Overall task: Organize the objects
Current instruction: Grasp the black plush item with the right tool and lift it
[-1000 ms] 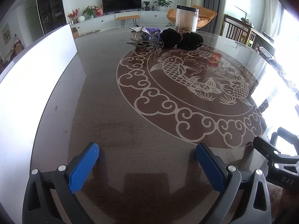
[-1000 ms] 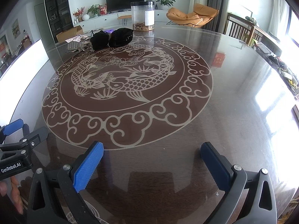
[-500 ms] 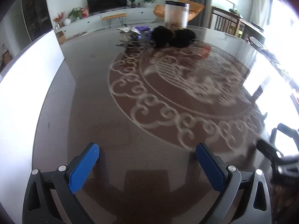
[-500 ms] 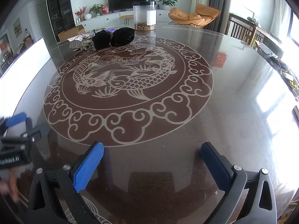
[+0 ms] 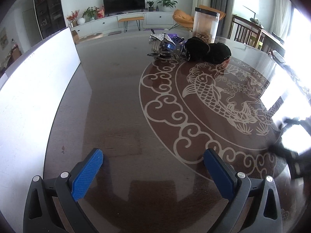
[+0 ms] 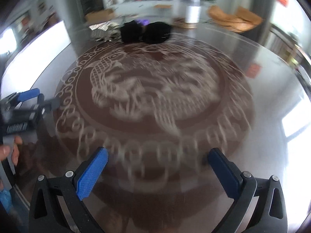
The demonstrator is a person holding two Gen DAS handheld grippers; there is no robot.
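Objects to be organized are seen heaped at the far edge of the surface [image 5: 116, 101], well apart from both claws. Left claw [image 5: 153, 167]: fingers spread wide, nothing between them, held low over the near edge of the surface. Right claw [image 6: 158, 167]: fingers likewise spread wide and empty, over the near edge; its view is heavily motion-blurred. The left claw is also seen at the left border of the right wrist view, gripped by a hand [image 6: 9, 151].

Surface: dark, glossy, round-edged, inlaid with a pale carp medallion [image 5: 219, 97] ringed by cloud scrolls. A white board [image 5: 35, 89] is seen along its left edge. A tall clear canister [image 5: 206, 26] with a black lid and brownish contents at its bottom stands at the far edge, just behind the heap.

Room: a television [image 5: 124, 1] on a long white cabinet, potted plants [image 5: 166, 2], an orange chair [image 5: 182, 17], and bright windows on the right are noted.

Heap: two black, soft-looking bundles [image 5: 209, 50] lie side by side and touching; just to their left a tangle of silvery, glittering pieces [image 5: 165, 47] is seen, with a purple item [image 5: 176, 37] among them. Individual pieces cannot be told apart.
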